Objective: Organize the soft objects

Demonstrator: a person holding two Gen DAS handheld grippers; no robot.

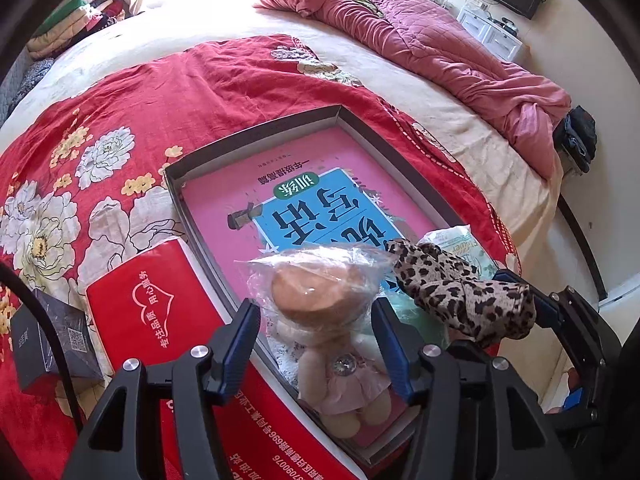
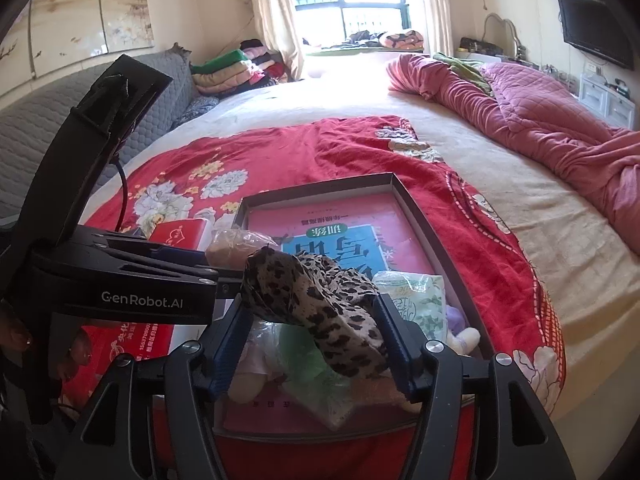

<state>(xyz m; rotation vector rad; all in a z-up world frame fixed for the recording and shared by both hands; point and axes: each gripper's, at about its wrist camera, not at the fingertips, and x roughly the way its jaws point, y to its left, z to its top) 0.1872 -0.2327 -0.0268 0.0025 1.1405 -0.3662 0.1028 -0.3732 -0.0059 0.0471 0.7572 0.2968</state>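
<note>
A shallow grey box [image 1: 256, 128] [image 2: 320, 186] lies on the red floral blanket with a pink and blue book [image 1: 304, 200] [image 2: 332, 224] inside. My left gripper [image 1: 316, 316] is open around a plush doll in a clear plastic bag [image 1: 320, 300]; its fingers do not press it. The doll rests in the box's near end. My right gripper [image 2: 312, 340] is shut on a leopard-print cloth [image 2: 320, 296], held just above the box; it also shows in the left wrist view [image 1: 460, 288]. A green-printed tissue pack [image 2: 420, 300] and a small lilac plush [image 2: 460, 332] lie in the box.
A red box [image 1: 152, 312] and a dark small box [image 1: 48, 340] lie left of the grey box. A crumpled pink quilt [image 2: 540, 128] lies at the bed's far right. Folded clothes [image 2: 240, 68] are stacked by the window. A grey sofa [image 2: 60, 128] stands on the left.
</note>
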